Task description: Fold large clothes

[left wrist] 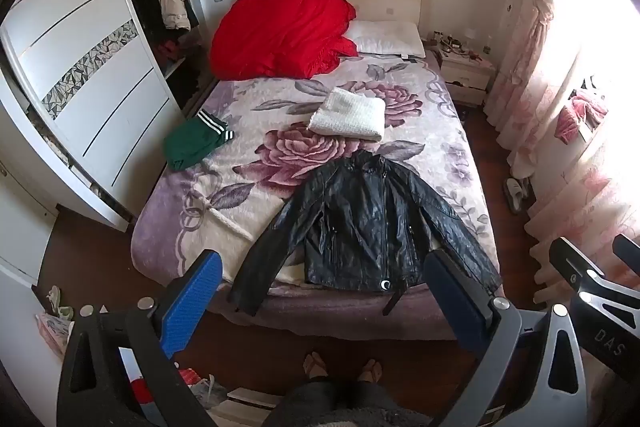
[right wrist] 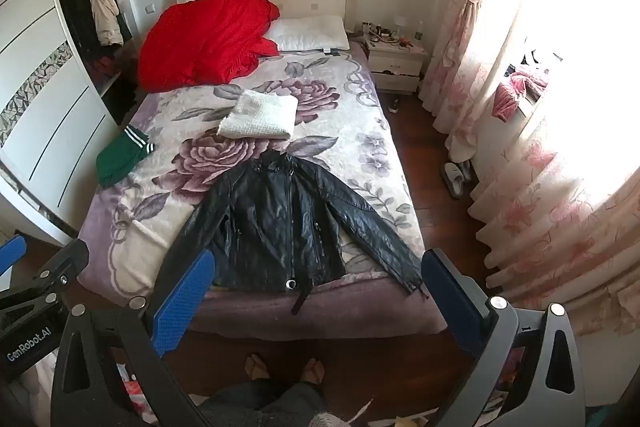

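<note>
A black leather jacket (left wrist: 364,227) lies front-up on the near end of the bed (left wrist: 192,211), zip closed, collar toward the far end and both sleeves spread out and down; the hem reaches the near edge of the mattress, and a dark strap hangs from it over the side; the left sleeve's cuff droops past that edge too. Beyond the collar, a folded white knitted garment (left wrist: 348,115) rests in the middle of the floral blanket; a folded green garment with white stripes (left wrist: 196,141) sits near the bed's left edge; a red quilt (left wrist: 280,35) is heaped at the far left beside a white pillow (left wrist: 386,39) against the headboard.

The left gripper (left wrist: 320,299) is held above the foot of the bed, blue pads spread as wide as they go, with nothing between them; the right gripper (right wrist: 316,299) is likewise fully spread and empty, just beside the left one; neither touches the jacket. The person's bare feet (left wrist: 344,371) stand on the dark wood floor just short of the bed. A white wardrobe (left wrist: 80,67) stands left; a nightstand (right wrist: 396,63) and pink floral curtains (right wrist: 540,187) are on the right.
</note>
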Tool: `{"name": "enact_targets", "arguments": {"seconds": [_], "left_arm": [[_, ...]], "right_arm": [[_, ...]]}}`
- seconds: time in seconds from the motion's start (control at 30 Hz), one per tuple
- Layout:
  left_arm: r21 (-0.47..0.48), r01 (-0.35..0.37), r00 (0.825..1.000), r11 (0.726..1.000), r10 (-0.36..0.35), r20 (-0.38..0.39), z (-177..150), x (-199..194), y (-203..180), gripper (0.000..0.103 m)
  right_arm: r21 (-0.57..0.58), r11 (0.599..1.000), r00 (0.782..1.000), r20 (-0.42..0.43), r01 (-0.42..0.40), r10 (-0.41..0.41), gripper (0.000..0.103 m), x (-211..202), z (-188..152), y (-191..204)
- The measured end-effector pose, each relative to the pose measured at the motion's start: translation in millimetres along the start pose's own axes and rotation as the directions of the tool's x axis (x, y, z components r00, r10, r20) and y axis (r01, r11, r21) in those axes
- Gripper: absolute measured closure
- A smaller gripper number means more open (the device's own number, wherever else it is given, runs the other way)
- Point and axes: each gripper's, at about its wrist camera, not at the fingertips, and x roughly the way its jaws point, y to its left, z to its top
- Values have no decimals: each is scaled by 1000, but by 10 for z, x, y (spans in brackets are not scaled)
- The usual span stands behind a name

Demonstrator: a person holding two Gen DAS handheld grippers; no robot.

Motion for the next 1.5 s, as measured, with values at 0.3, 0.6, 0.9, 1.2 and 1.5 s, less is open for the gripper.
{"name": "enact_targets", "arguments": {"seconds": [0.3, 0.6, 0.9, 1.2, 1.5], "left_arm": [[-2, -4, 1000, 1000, 4, 7, 70, -50, -33, 0], [2, -1, 1000, 1000, 1, 27, 120, -119, -46, 0], [-2, -1, 999, 1000, 1, 34, 173, -149, -53, 0], [0, 0, 999, 1000, 0, 35, 204, -173, -69, 0], [1, 1, 999, 1000, -1, 40, 261, -207, -93, 0]], "right_arm": [[1, 1000, 1000, 7, 0, 0, 0, -36, 1, -6], [1, 1000, 1000, 13, -1, 1, 0, -70, 11, -36], [2, 1000, 1000, 23, 1, -1, 0, -98, 10, -41], [2, 1000, 1000, 28, 2, -2, 0, -132, -28, -18], [2, 1000, 999, 33, 4, -4, 0, -142, 47, -39]]}}
